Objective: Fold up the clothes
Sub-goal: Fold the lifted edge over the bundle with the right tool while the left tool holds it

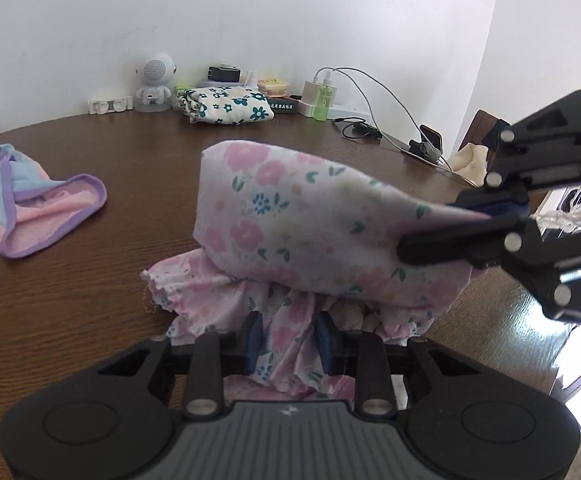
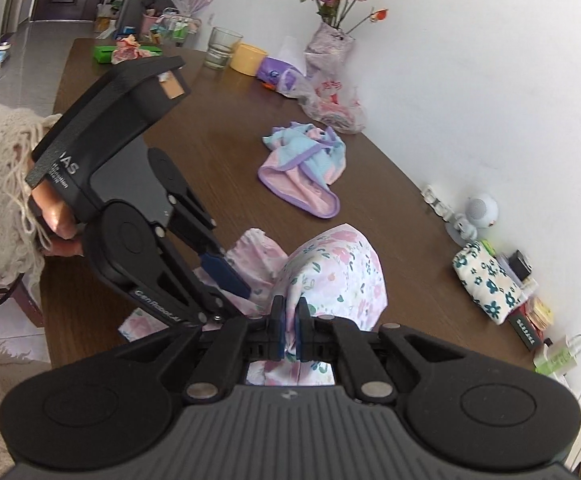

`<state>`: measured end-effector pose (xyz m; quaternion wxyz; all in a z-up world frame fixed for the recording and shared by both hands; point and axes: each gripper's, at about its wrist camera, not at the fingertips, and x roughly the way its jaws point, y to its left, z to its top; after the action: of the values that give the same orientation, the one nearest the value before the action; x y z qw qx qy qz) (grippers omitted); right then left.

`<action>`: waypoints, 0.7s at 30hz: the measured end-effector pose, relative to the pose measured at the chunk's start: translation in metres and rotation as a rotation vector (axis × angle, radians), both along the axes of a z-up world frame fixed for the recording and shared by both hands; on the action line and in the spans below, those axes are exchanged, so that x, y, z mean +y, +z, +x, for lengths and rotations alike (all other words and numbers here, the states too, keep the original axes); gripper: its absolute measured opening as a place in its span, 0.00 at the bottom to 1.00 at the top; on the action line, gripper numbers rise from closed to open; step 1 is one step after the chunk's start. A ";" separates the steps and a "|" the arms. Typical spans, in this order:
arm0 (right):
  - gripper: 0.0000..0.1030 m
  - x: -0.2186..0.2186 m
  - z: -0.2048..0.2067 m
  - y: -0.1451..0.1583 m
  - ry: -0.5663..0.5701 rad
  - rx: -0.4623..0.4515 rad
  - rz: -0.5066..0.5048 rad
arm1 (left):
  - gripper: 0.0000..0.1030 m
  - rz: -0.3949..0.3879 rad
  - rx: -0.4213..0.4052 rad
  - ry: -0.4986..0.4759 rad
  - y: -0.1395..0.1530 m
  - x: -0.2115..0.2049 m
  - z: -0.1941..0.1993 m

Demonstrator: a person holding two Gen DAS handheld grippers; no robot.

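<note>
- While both grippers clamp the floral garment (image 1: 310,224), the dark wooden table (image 1: 90,280) runs along a white wall (image 1: 250,12).
- Left gripper (image 1: 286,340) pinches bunched fabric; right gripper (image 2: 289,330) is nearly closed on a fold.

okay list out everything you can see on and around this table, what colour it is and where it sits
floral garment: one, white with pink flowers, lifted mid-table between both grippers
pastel garment: one, pink, blue, purple trim, crumpled further along table
folded floral cloth: one, cream with teal flowers, by wall
robot-shaped speaker: one, white, by wall
glass: one, clear, far end
yellow cup: one, beside glass
flower vase: one, by wall
table: one, dark brown wood
left gripper: black, clamping garment
right gripper: black, pinching garment
</note>
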<state>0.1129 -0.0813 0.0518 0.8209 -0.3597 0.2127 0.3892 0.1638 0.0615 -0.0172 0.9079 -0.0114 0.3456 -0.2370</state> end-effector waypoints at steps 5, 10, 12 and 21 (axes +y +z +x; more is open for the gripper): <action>0.04 0.011 -0.013 -0.013 0.067 0.022 -0.043 | 0.29 0.022 -0.023 0.051 0.016 0.025 -0.028; 0.04 0.019 -0.027 -0.027 0.139 0.052 -0.077 | 0.27 0.080 -0.021 0.099 0.017 0.036 -0.044; 0.04 0.024 -0.031 -0.034 0.165 0.071 -0.094 | 0.27 0.048 -0.055 0.127 0.026 0.043 -0.049; 0.06 0.035 -0.029 -0.048 0.129 0.174 -0.034 | 0.27 0.008 -0.161 0.049 0.056 0.024 -0.030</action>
<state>0.0842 -0.0460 0.0035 0.7662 -0.3516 0.2663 0.4674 0.1339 0.0852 0.0389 0.9383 0.0027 0.2720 -0.2137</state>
